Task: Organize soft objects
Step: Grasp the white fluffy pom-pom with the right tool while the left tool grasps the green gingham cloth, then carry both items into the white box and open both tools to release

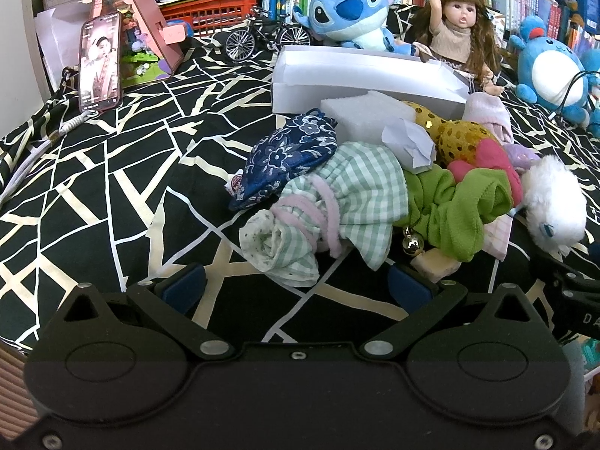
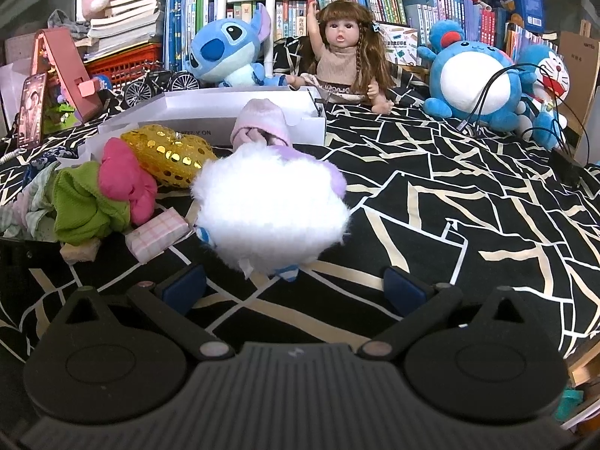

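Observation:
A heap of soft things lies on the black patterned bedspread (image 1: 112, 172) in front of a white box (image 1: 360, 75). Nearest my left gripper (image 1: 296, 285) is a rolled green checked cloth (image 1: 330, 202) tied with pink cord; the gripper is open and empty just short of it. Behind lie a blue floral pouch (image 1: 288, 153), a green scrunchie (image 1: 457, 206), a pink cloth (image 1: 487, 157) and a gold sequin piece (image 1: 461, 135). My right gripper (image 2: 296, 285) is open and empty, just before a white fluffy plush (image 2: 270, 206).
A Stitch plush (image 2: 225, 48), a doll (image 2: 345, 52) and a blue round plush (image 2: 472, 78) sit along the bookshelf at the back. A phone (image 1: 100, 62), a pink house model (image 1: 131, 26) and a toy bicycle (image 1: 262, 37) stand at the far left. Cables (image 2: 525, 90) run at right.

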Demonstrator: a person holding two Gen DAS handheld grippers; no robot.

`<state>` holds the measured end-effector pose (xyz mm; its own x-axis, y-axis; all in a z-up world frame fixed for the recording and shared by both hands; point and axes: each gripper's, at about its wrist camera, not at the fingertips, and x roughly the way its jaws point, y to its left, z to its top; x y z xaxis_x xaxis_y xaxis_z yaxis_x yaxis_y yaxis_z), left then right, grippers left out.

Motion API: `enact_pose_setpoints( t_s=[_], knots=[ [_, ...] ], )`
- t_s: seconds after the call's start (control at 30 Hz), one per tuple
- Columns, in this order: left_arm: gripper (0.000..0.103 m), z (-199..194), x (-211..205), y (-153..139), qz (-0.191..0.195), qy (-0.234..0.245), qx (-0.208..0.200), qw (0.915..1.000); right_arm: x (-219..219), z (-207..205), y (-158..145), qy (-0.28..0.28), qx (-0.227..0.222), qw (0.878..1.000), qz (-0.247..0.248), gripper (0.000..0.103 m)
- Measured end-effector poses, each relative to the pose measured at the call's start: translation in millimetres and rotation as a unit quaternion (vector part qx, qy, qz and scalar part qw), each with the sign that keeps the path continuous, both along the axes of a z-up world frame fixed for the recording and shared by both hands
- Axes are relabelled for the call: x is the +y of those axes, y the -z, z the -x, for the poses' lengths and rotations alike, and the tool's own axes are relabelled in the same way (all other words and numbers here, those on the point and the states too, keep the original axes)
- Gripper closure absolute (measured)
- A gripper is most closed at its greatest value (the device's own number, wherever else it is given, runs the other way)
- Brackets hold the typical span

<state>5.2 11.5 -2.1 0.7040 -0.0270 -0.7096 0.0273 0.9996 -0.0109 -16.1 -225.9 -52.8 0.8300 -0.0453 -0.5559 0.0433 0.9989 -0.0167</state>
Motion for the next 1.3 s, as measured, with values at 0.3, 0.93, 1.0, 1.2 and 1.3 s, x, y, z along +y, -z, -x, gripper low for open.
enact_pose_setpoints(
  t_s=[0.3, 0.93, 1.0, 1.2, 1.3],
  knots=[
    [0.014, 10.7, 7.6, -15.1, 0.033, -0.001, -0.037, 0.9988, -7.5, 5.5, -8.7, -0.019, -0.029, 0.999, -0.041, 0.001],
    [0.035, -7.5, 11.6, -17.0, 0.066, 0.020, -0.048, 0.9965, -10.6, -18.4, -18.0, -0.055, -0.065, 0.995, -0.046, 0.009],
    [0.035, -15.1, 11.9, -11.6, 0.076, 0.024, -0.036, 0.9962, -11.3, -23.1, -14.8, -0.058, -0.062, 0.995, -0.052, 0.010],
    [0.062, -20.2, 12.7, -12.9, 0.097, 0.021, -0.029, 0.9946, -12.5, -22.1, -12.7, -0.057, -0.056, 0.994, -0.068, 0.023],
    [0.065, -16.0, 10.1, -19.3, 0.104, 0.036, -0.028, 0.9935, -11.9, -14.0, -16.9, -0.064, -0.062, 0.994, -0.066, 0.024]
  ],
)
